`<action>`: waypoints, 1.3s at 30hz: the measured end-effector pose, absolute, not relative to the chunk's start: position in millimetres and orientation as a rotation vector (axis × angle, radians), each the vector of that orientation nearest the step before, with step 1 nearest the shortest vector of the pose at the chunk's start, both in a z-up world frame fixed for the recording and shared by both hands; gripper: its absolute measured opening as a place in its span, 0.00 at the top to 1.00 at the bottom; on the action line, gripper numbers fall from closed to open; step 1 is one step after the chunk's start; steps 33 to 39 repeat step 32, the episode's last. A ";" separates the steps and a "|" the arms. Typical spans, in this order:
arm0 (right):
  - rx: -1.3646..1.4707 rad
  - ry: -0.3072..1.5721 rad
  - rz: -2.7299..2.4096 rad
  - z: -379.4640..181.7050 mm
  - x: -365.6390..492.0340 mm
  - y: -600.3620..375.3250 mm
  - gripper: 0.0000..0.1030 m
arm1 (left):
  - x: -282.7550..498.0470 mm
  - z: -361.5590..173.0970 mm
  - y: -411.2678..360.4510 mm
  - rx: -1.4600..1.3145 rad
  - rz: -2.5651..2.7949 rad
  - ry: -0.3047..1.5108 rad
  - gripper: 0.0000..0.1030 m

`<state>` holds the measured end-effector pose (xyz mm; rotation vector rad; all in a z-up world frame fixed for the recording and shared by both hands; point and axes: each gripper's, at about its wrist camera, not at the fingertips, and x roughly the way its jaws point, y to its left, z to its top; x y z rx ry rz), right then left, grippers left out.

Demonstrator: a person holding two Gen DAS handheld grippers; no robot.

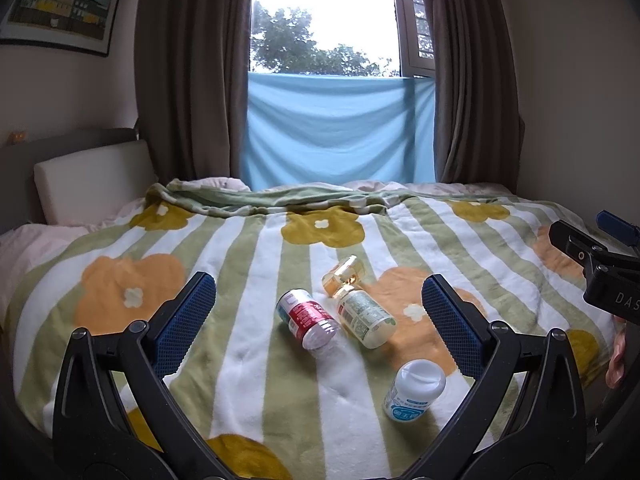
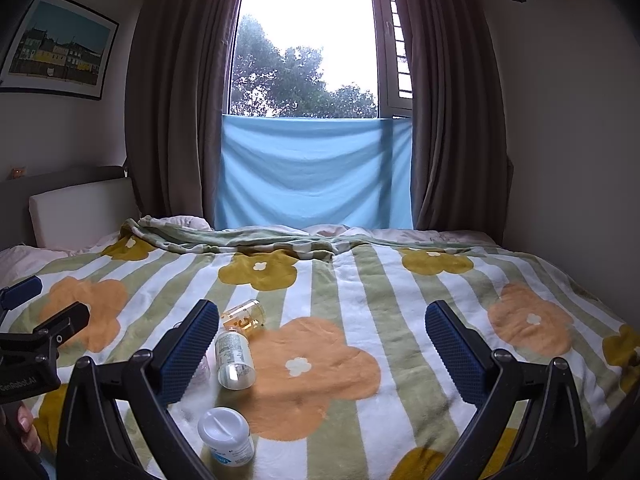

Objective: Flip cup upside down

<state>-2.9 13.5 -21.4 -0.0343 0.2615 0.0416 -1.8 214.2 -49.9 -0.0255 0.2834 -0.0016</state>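
A small amber see-through cup (image 1: 345,276) lies on its side on the flowered blanket (image 1: 256,360), touching a green-labelled bottle (image 1: 364,316) that also lies flat. My left gripper (image 1: 318,286) hovers open and empty above the blanket, short of the cup. In the right wrist view the amber cup (image 2: 246,316) sits just right of the left blue pad (image 2: 188,352). My right gripper (image 2: 322,312) is open and holds nothing, with the cup to its left. The right gripper's body (image 1: 592,264) shows at the left wrist view's right edge.
A red-labelled clear bottle (image 1: 306,318) lies beside the green-labelled one (image 2: 234,360). A white-capped bottle (image 1: 416,390) (image 2: 226,436) stands nearer me. Bunched bedding (image 1: 280,198), a headboard cushion (image 1: 88,180) and curtains (image 1: 188,80) bound the bed. A hand (image 2: 28,424) shows at lower left.
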 end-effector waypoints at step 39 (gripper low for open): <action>-0.036 0.260 0.044 -15.7 -1.2 14.7 0.00 | -13.4 -42.3 217.7 0.007 0.050 0.205 0.00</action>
